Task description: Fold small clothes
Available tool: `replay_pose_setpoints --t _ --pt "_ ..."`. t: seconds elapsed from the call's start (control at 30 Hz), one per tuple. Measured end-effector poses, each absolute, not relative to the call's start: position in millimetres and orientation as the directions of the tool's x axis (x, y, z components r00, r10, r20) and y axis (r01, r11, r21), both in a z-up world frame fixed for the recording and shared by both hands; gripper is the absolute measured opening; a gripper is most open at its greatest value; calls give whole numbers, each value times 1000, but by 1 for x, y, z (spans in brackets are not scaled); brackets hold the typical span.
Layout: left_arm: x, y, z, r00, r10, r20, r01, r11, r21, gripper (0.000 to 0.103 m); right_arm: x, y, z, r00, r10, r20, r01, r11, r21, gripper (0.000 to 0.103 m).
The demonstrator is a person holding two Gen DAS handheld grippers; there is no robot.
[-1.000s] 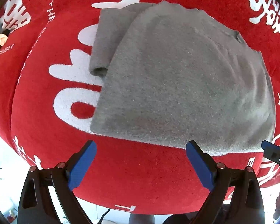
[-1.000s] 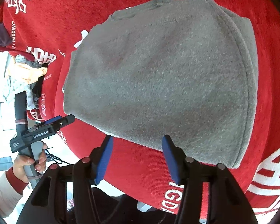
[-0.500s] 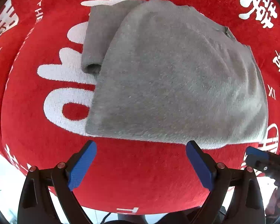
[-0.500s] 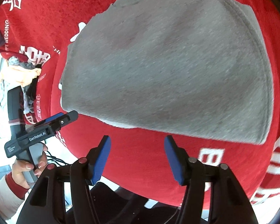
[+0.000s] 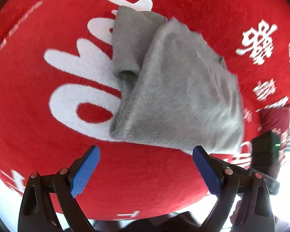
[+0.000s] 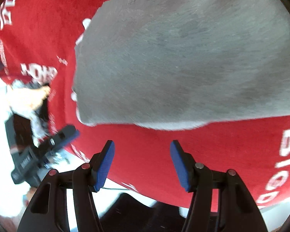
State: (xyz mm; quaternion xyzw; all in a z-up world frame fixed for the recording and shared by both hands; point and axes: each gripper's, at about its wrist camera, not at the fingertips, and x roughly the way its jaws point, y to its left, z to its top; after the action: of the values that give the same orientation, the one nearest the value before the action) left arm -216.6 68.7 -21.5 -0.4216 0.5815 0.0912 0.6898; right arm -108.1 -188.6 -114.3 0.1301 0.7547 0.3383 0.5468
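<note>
Our left gripper is spread wide and empty, just short of the near edge of the grey top. Our right gripper is likewise spread and empty before that hem. The top lies partly folded on the red cloth covering the bench, one sleeve tucked under. We judge the next fold calls for pinching the near edge. No containers show.
</note>
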Motion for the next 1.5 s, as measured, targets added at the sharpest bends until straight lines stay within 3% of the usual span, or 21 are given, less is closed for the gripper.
replay_pose_setpoints --t 0.23,0.47,0.53,0.6,0.7,0.9,1.1,1.33,1.37,1.4,1.5 --pt "-219 58 -37 406 -461 -789 -632 483 -607 97 -105 -199 -144 -308 739 -599 122 655 745 63" --pt "-218 50 -52 449 -500 -740 -645 392 -656 97 -101 -214 -152 -245 798 -550 252 601 759 63" --pt "-215 50 -54 463 -502 -730 -650 368 -665 97 -98 -213 -153 -232 807 -542 270 589 761 59" --pt "-212 49 -56 477 -501 -722 -658 341 -671 97 -92 -207 -152 -227 806 -546 261 591 763 37" --pt "-204 47 -59 501 -494 -710 -664 306 -682 97 -86 -202 -143 -209 822 -530 234 569 789 15" --pt "-181 49 -60 579 -426 -695 -668 239 -704 97 -78 -203 -118 -218 839 -498 159 534 830 11" --pt "-150 55 -56 556 -318 -768 -696 327 -639 96 -79 -195 -118 -259 820 -511 123 552 825 10" --pt "-139 62 -56 449 -214 -868 -732 469 -495 47 -87 -192 -120 -341 766 -545 54 595 802 10" --pt "-140 62 -56 432 -197 -880 -734 491 -470 28 -87 -192 -119 -354 757 -549 40 599 800 11" --pt "-141 63 -56 415 -179 -892 -731 518 -444 22 -86 -192 -117 -364 747 -556 24 604 797 14" --pt "-142 63 -56 420 -181 -889 -705 552 -446 22 -82 -191 -107 -397 698 -596 -55 630 774 14"
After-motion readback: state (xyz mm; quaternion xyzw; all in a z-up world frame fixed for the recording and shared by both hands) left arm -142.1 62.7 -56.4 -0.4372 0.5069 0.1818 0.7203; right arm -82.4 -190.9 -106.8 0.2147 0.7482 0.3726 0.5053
